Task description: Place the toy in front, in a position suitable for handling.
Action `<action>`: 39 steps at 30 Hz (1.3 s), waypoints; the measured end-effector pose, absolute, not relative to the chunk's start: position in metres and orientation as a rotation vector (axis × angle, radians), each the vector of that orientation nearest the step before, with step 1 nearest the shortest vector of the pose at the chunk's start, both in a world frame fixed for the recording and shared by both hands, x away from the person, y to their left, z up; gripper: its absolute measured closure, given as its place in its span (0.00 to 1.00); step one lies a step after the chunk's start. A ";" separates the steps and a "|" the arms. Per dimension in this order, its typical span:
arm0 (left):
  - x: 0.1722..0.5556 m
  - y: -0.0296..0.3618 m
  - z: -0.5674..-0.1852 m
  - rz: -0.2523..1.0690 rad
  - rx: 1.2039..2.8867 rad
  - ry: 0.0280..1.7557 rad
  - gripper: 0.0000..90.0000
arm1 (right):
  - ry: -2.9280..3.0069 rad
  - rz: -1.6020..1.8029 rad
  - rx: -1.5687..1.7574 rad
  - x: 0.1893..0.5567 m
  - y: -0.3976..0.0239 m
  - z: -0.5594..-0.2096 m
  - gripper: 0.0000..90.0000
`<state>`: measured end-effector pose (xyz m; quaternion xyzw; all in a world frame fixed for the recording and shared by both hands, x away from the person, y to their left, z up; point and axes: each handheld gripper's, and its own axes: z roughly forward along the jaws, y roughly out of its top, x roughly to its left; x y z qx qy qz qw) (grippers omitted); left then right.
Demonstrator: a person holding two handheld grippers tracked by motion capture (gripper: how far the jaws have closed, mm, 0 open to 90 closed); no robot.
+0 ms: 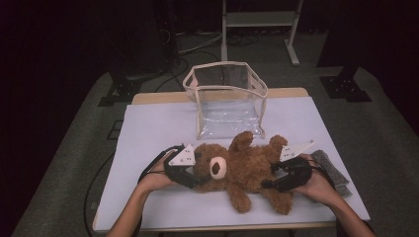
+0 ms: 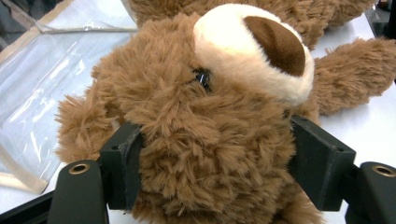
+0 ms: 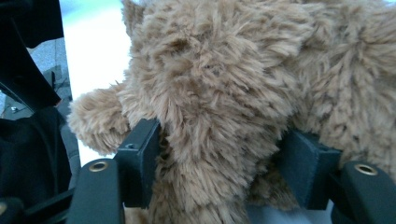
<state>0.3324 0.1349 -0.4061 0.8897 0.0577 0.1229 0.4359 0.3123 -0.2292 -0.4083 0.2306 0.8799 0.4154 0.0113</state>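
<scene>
**A:** Where is the teddy bear lying?

**B:** The brown teddy bear (image 1: 242,170) is lying on its back across the white table (image 1: 148,128), close to the near edge, roughly midway between the left and right edges. Its head is pointing toward the left edge and its legs toward the right. You are holding it at both ends.

**A:** What is my left gripper doing?

**B:** Your left gripper (image 1: 190,173) is sitting at the bear's head. In the left gripper view its two black jaws are pressing into the fur on either side of the head, just under the cream snout (image 2: 254,49), so they are clamped on the bear.

**A:** And my right gripper?

**B:** Your right gripper (image 1: 276,177) is sitting at the bear's lower body, nearer the right edge. In the right gripper view its jaws are squeezing a thick fold of fur between them, clamped on the bear as well.

**A:** What else is sitting on the table?

**B:** A clear plastic bag (image 1: 226,98) with cream trim is standing open at the far edge, just beyond the bear. A grey cloth (image 1: 333,168) is lying near the right edge, beside your right hand (image 1: 321,185).
</scene>
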 end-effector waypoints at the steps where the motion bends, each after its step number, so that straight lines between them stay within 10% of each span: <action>1: 0.333 0.136 -0.405 0.305 2.221 0.142 0.31 | 2.744 1.296 0.719 0.312 -0.229 -0.408 0.40; 17: 0.320 0.161 -0.396 0.305 2.250 0.204 0.29 | 2.795 1.336 0.680 0.314 -0.213 -0.406 0.38; 39: 0.314 0.161 -0.399 0.319 2.241 0.203 0.27 | 2.500 1.112 1.081 0.309 -0.341 -0.418 0.37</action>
